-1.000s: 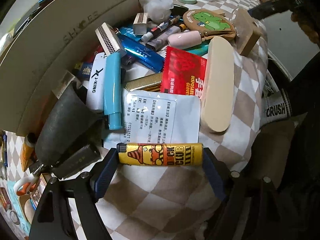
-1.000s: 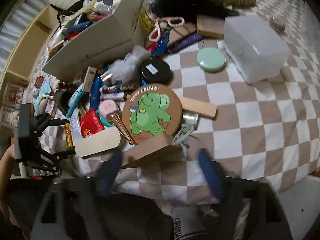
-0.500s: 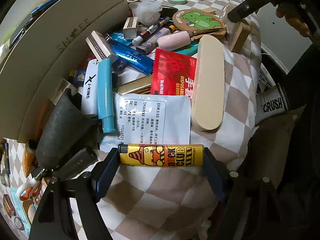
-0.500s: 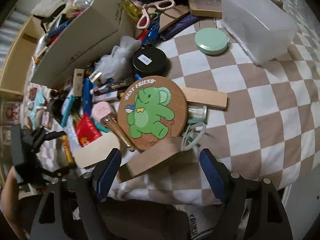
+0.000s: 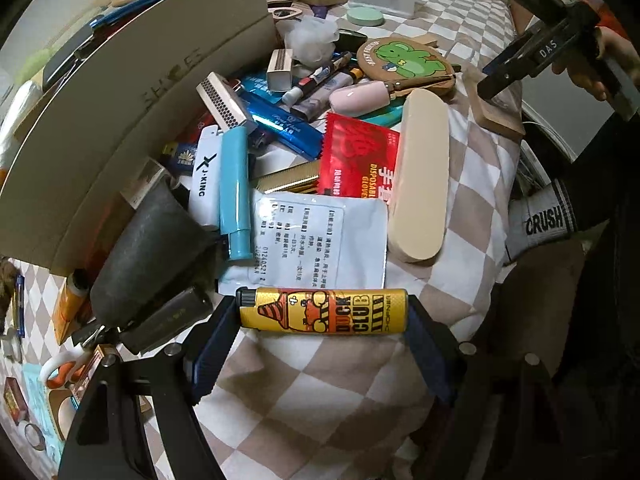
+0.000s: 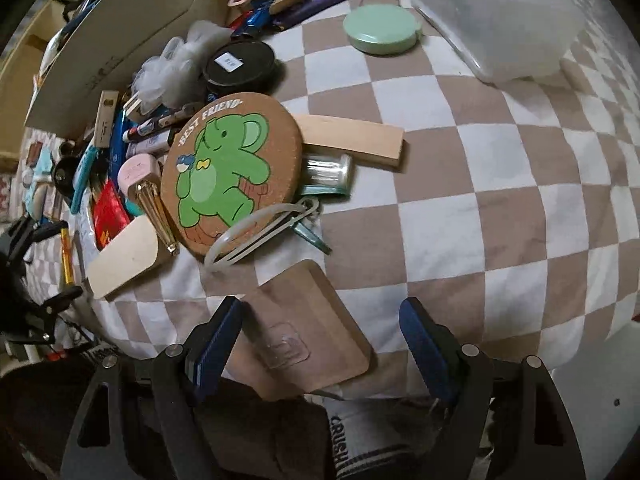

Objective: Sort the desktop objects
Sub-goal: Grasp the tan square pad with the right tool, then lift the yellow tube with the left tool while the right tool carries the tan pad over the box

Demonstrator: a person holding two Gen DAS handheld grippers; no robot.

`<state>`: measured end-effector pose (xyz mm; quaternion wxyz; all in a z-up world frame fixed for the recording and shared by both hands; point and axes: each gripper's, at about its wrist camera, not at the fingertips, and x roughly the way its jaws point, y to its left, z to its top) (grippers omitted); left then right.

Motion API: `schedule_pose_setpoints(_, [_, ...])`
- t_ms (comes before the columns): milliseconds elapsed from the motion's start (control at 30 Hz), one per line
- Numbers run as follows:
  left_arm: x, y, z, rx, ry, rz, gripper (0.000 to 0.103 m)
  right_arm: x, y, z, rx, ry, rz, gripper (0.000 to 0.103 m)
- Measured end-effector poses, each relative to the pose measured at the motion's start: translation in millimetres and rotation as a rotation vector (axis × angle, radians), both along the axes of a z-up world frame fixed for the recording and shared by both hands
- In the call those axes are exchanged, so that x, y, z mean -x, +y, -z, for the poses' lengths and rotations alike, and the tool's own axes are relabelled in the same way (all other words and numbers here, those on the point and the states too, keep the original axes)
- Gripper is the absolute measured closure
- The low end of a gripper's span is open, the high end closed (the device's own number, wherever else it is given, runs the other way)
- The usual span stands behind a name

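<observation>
1. A yellow lighter point(image 5: 323, 311) printed "DUCK CLUB" is clamped end to end between the blue pads of the left claw point(image 5: 323, 316), lying crosswise just above the checked cloth point(image 5: 320, 400) near the worktop's near edge.
2. Just beyond the lighter, a white printed sachet point(image 5: 316, 240) is seen flat on the cloth, with a red glove packet point(image 5: 356, 156) partly under a long cream case point(image 5: 420, 176) beside it.
3. To the left of the sachet, a light-blue tube point(image 5: 235, 188) is laid over a white "J-KING" item point(image 5: 206, 172), and a dark grey pouch point(image 5: 148, 256) is slumped against a tall beige box point(image 5: 132, 92) along the left side.
4. The right claw point(image 6: 320, 344) is held wide apart, nothing being gripped; its pads are placed on either side of a thin brown square board point(image 6: 304, 332) that lies at the worktop's near edge and overhangs it slightly.
5. Whether the pads touch the board cannot be told; the left pad appears just beside its edge, the right pad apart from it.
6. Beyond the board, a round cork coaster point(image 6: 232, 172) with a green elephant is rested on the clutter, a pale loop point(image 6: 260, 236) lying against its near rim and a wooden block point(image 6: 352, 140) showing from under its far side.
7. Towards the far edge, a mint-green round lid point(image 6: 382, 28) and a frosted plastic box point(image 6: 500, 16) are seen well apart from the board.
</observation>
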<state>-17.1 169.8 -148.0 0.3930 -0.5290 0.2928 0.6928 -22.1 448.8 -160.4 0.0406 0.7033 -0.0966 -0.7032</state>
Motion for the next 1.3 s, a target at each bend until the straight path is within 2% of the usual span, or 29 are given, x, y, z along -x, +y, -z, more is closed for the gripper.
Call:
schedule_pose_setpoints(67, [8,-8,-7,-0.004,-0.003,0.001,0.022,1,-3,-3,-0.011,0.005,-0.017,0.022])
schedule_pose_setpoints(133, [14,-15,-13,-0.010,-0.005,0.000,0.022,1,-8,-14,-0.025,0.049,-0.053,0.022])
schedule_pose_setpoints(233, [17,-16,-17,-0.027,-0.007,-0.009,0.022,-9,-31,-39,-0.098,0.184,-0.225,0.022])
schedule_pose_setpoints(300, [18,-16,-19,-0.038,-0.010,-0.017,0.022,-21,-49,-44,-0.160,0.237,-0.346,0.016])
schedule_pose_setpoints(367, [20,-17,-22,-0.046,-0.007,-0.025,0.022,-27,-61,-39,-0.187,0.237,-0.406,0.014])
schedule_pose_setpoints(533, [21,-19,-30,-0.070,0.006,-0.042,0.022,-30,-76,-9,-0.233,0.146,-0.481,0.014])
schedule_pose_setpoints(733, [24,-22,-40,-0.098,0.033,-0.066,0.022,-24,-78,3,-0.238,0.114,-0.472,0.016])
schedule_pose_setpoints(767, [25,-23,-41,-0.103,0.037,-0.070,0.022,-23,-78,4,-0.238,0.110,-0.469,0.019])
schedule_pose_setpoints(800, [26,-23,-43,-0.107,0.041,-0.074,0.022,-22,-79,6,-0.238,0.106,-0.465,0.026])
schedule_pose_setpoints(833, [27,-24,-44,-0.112,0.045,-0.078,0.022,-22,-78,6,-0.237,0.104,-0.458,0.027])
schedule_pose_setpoints(1067, [32,-29,-60,-0.151,0.090,-0.121,0.022,-18,-71,-14,-0.171,0.143,-0.347,0.027])
schedule_pose_setpoints(1300, [41,-39,-85,-0.213,0.129,-0.191,0.022,-25,-72,-55,-0.002,0.236,-0.267,0.027])
